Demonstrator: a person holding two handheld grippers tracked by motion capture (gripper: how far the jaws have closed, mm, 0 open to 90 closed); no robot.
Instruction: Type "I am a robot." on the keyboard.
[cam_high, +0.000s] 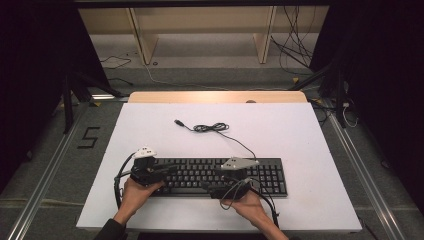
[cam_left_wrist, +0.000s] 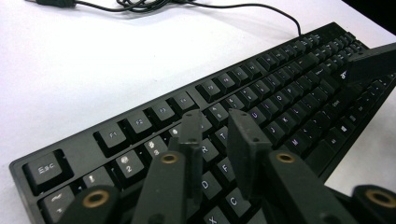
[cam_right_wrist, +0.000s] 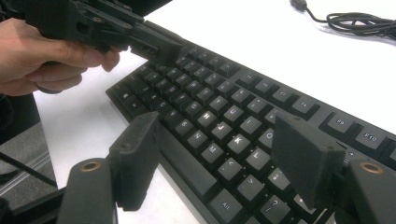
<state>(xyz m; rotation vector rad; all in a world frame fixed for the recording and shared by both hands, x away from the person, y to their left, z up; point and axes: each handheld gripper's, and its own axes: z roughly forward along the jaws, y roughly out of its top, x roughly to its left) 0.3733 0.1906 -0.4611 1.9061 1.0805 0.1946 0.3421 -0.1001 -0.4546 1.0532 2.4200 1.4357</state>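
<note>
Black plastic keyboard on white worktop: left tongs narrow above keys for pressing; right tongs wide, holding nothing.

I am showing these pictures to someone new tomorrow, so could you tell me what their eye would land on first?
First, the black keyboard lying near the front edge of the white table, with a hand-held claw over each end: the left claw with a narrow gap between its jaws over the letter keys, the right claw spread wide. Next, the keyboard's cable, coiled loosely behind it, with the plug lying free.
</note>
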